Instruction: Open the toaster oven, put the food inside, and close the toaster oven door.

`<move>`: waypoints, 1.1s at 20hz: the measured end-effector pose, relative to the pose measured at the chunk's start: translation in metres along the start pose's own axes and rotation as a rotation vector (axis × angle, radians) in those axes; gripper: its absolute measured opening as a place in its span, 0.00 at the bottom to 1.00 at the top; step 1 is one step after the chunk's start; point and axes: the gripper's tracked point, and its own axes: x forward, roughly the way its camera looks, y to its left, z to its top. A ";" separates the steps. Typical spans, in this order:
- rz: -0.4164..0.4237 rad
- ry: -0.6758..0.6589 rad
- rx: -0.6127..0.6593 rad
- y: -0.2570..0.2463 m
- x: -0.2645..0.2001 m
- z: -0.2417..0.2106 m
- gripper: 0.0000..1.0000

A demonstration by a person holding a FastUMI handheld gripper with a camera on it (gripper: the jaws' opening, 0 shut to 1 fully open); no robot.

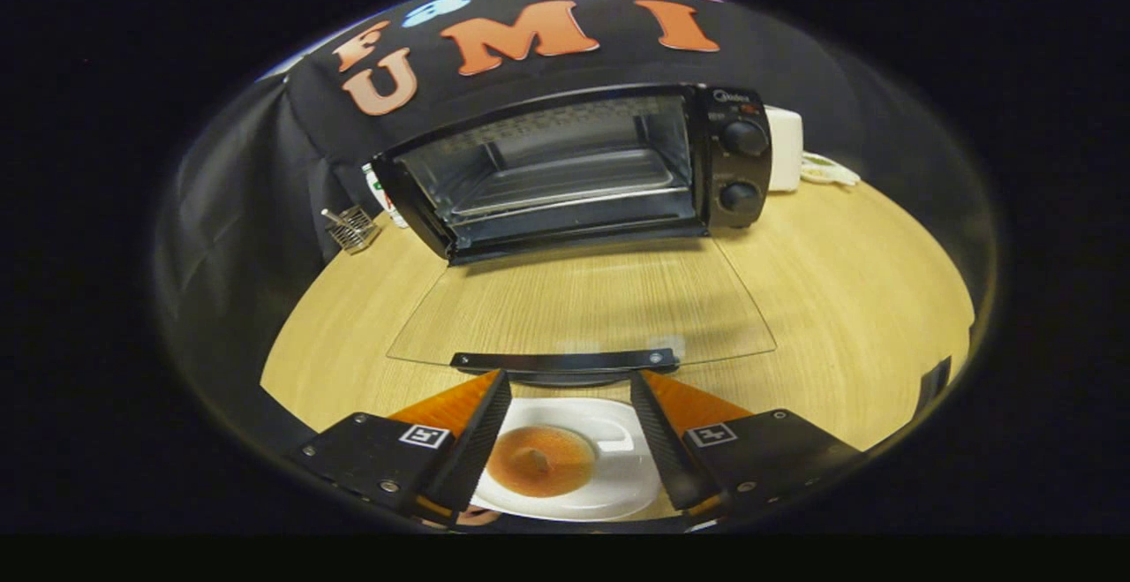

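Observation:
The black toaster oven (pixel 565 167) stands at the back of the wooden table (pixel 865 299) with its cavity exposed and a tray (pixel 565 183) inside. Its glass door (pixel 583 299) lies folded down flat toward me, and the dark door handle (pixel 565 359) sits just ahead of my fingertips. My gripper (pixel 569 376) is open, its fingers spread wide and pressing on nothing. In the gap between the fingers, lower down, I see a white plate (pixel 622 485) carrying a round brown piece of food (pixel 540 460).
Two knobs (pixel 743 167) sit on the oven's right panel. A white box (pixel 784 147) with a cable (pixel 828 171) stands behind the oven on the right. On the left are a small wire rack (pixel 353 229) and a container (pixel 385 198). Bare tabletop lies right of the door.

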 end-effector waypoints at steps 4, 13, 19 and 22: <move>0.021 -0.012 -0.012 0.004 -0.003 0.003 0.79; 0.092 -0.122 -0.039 0.011 -0.034 0.029 0.81; 0.105 -0.107 -0.150 0.019 -0.050 0.002 0.83; 0.100 -0.071 -0.210 0.020 -0.055 -0.027 0.89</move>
